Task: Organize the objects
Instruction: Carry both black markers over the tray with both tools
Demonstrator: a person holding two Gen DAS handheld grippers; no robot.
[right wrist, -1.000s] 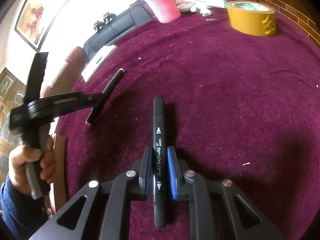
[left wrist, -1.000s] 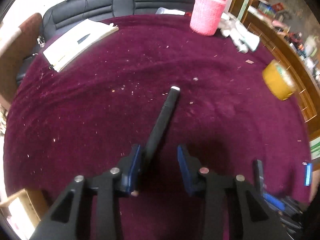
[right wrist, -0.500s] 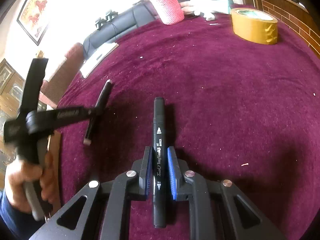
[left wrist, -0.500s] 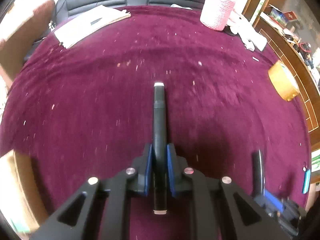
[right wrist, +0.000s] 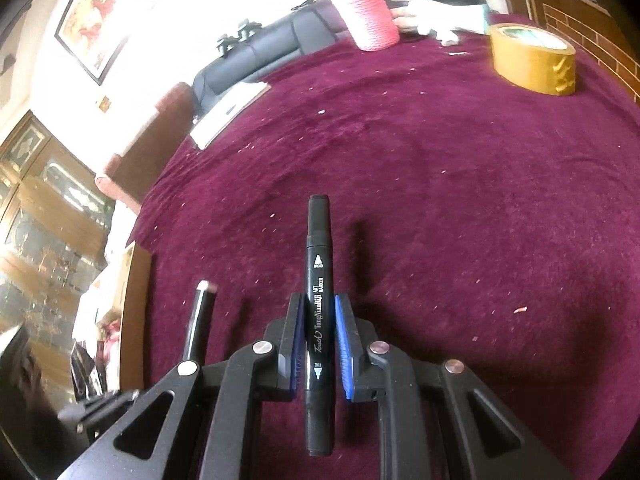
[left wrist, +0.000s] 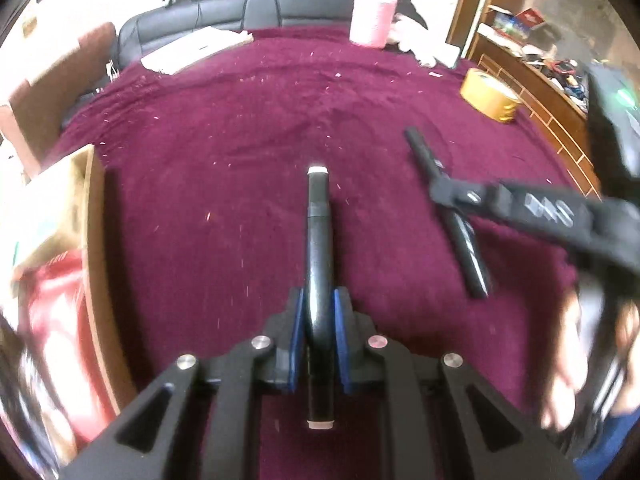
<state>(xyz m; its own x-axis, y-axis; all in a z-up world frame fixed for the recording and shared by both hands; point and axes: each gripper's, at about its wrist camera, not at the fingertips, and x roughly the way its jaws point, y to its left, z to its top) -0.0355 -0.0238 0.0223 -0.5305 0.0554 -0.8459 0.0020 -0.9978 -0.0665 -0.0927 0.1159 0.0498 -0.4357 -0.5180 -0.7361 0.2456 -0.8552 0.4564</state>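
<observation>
Right wrist view alone shows lettering on the marker (right wrist: 319,320) its tool (right wrist: 319,344) grips; left tool (left wrist: 319,336) clamps a white-tipped pen (left wrist: 318,280).

A cloth (left wrist: 248,128) covered the table. In the left wrist view, the white-tipped pen (left wrist: 318,240) ran toward twelve o'clock between the left gripper's (left wrist: 319,332) pads. The marker (left wrist: 460,224) lay at two o'clock from it, crossed by the right gripper (left wrist: 520,208). The tape roll (left wrist: 490,94) sat farther out at two o'clock, on the cloth near the table's edge. The cup (left wrist: 372,20) stood at twelve o'clock at the far edge, the papers (left wrist: 192,50) at eleven, with a sofa (left wrist: 240,8) behind them. A box (left wrist: 56,208) lay at nine o'clock, off the cloth's edge.
</observation>
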